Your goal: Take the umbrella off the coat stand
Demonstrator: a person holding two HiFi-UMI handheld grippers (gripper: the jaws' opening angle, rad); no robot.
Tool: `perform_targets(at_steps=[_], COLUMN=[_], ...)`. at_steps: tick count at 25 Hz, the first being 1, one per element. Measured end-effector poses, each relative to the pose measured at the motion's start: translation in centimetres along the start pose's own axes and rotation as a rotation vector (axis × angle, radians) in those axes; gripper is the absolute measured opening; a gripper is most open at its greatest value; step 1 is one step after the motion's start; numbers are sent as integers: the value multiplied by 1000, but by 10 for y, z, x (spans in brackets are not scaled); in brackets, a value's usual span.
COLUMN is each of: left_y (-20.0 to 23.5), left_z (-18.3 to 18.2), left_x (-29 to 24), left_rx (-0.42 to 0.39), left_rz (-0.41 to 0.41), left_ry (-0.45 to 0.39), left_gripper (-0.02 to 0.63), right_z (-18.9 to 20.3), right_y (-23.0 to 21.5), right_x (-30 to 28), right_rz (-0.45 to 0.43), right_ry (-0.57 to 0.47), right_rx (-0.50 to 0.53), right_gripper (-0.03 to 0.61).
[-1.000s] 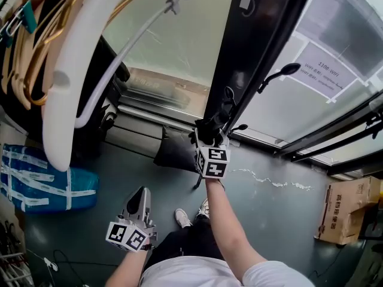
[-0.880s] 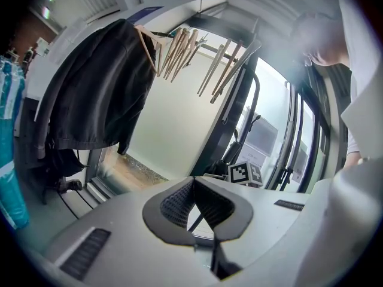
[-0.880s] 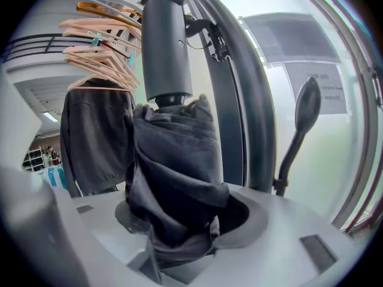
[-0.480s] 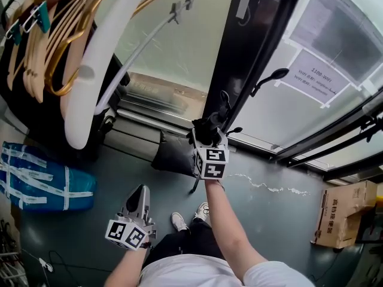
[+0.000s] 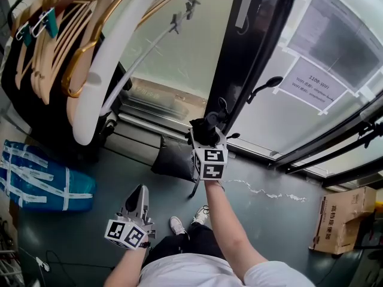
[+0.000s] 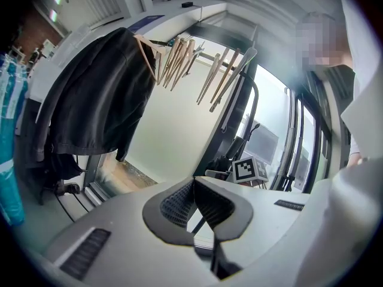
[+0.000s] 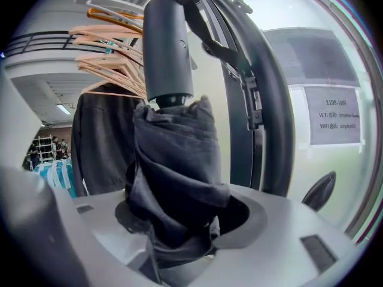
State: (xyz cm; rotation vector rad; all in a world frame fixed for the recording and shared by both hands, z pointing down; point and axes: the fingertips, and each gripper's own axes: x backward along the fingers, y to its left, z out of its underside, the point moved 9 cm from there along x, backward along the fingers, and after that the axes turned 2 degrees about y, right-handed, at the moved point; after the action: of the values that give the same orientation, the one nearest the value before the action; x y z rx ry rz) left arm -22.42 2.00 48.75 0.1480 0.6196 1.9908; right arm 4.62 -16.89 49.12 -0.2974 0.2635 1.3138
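Item: the umbrella (image 7: 173, 166), black and folded, stands upright with its handle (image 7: 169, 46) uppermost, close against the dark coat stand (image 7: 269, 100) at centre. The right gripper (image 5: 203, 137) is clamped on the bunched fabric, not on the shaft. The left gripper (image 6: 192, 187) sits low and near, jaws closed together on nothing.

Risks: the soft cloth may slide through the clamp and the umbrella drop. A strap or fold may catch on the stand's hook (image 5: 267, 84) if drawn sideways. Whether the umbrella is free of the stand cannot be told.

Writing: a paper notice (image 5: 312, 82) on the glass at right is headed "1108-WIFI"; its smaller lines are not reliably legible. Print on the cardboard box (image 5: 338, 220) is unreadable.
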Motion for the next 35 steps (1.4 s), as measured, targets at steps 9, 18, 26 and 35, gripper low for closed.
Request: perform_targets(at_steps=[9,18,26,35], left_y=[-6,-13,-21,-23], left_z=[1,0,0,0], left_x=[-3,-4,-8,-7], left_rx=[13,27,36,53], left_rz=[-11,-26,-27,-49], left_ry=[-20,-49,-80,-88], left_gripper=[25,25,25,25], right_z=[-7,-25,-40,-47], right_y=[5,8,15,15], right_x=[7,13,16,18], right_rz=[-47,-79,-119,-148], right_ry=[10,-7,-19,-20], right_rx=[24,88,135,139], right_gripper=[256,256,256,256])
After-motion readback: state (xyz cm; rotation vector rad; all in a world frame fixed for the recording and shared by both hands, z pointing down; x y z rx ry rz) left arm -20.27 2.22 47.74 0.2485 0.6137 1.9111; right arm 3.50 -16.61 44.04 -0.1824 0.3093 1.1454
